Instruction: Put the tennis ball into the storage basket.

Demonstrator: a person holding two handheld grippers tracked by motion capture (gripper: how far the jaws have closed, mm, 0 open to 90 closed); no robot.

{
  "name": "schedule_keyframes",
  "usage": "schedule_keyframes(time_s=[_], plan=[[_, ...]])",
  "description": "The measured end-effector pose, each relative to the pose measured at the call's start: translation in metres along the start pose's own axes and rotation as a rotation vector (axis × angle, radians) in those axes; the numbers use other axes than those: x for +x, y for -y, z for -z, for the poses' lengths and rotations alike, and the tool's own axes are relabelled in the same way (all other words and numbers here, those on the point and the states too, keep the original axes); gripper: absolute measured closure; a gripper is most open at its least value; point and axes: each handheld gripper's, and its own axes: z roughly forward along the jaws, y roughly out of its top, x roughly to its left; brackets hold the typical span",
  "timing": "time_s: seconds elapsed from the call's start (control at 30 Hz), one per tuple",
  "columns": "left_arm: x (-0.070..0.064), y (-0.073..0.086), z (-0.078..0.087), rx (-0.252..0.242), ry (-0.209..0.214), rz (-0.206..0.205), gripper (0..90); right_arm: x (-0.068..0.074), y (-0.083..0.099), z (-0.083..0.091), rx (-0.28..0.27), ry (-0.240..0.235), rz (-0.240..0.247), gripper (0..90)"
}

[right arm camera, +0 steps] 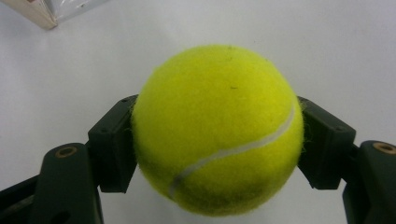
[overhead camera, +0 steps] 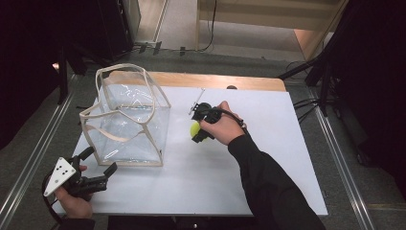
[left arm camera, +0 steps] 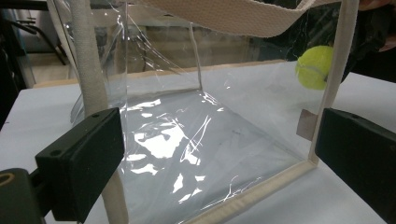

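White sheeting covers the table [overhead camera: 268, 158], which fills the centre of the high view above a grey floor. A clear bag [overhead camera: 129, 120] with beige webbing trim stands upright, mouth open, in the left half of that view. The right gripper [overhead camera: 195, 128], just right of the bag at mid-frame, pinches a tennis ball [overhead camera: 194, 128]; in the right gripper view the two jaws press against opposite sides of the ball [right arm camera: 217, 128]. The left gripper [overhead camera: 100, 160], at lower left, has its jaws spread and points at the bag's near lower corner without touching it.

Step in hand, as judged: the ball is grasped and ready for transfer. The next move likely calls for raising the ball above the bag's rim, centring it over the opening, then releasing. The left gripper should steady the trim, since the thin walls may fold.
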Motion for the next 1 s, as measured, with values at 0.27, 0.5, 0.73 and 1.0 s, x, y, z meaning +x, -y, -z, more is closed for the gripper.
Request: schedule_keyframes(time_s=[0.27, 0.5, 0.73, 1.0], plan=[[0.0, 0.0, 0.0, 0.0, 0.001, -0.001, 1.3, 0.006, -0.01, -0.003, -0.003, -0.011, 0.016, 23.8], [0.0, 0.0, 0.0, 0.002, 0.002, -0.003, 1.3, 0.011, -0.018, -0.002, -0.01, -0.02, 0.029, 23.8], [0.0, 0.0, 0.0, 0.003, 0.003, -0.004, 1.3, 0.014, -0.028, 0.006, -0.027, -0.029, 0.034, 23.8], [0.0, 0.0, 0.0, 0.005, 0.003, -0.006, 1.3, 0.018, -0.038, 0.021, -0.04, -0.03, 0.054, 23.8]])
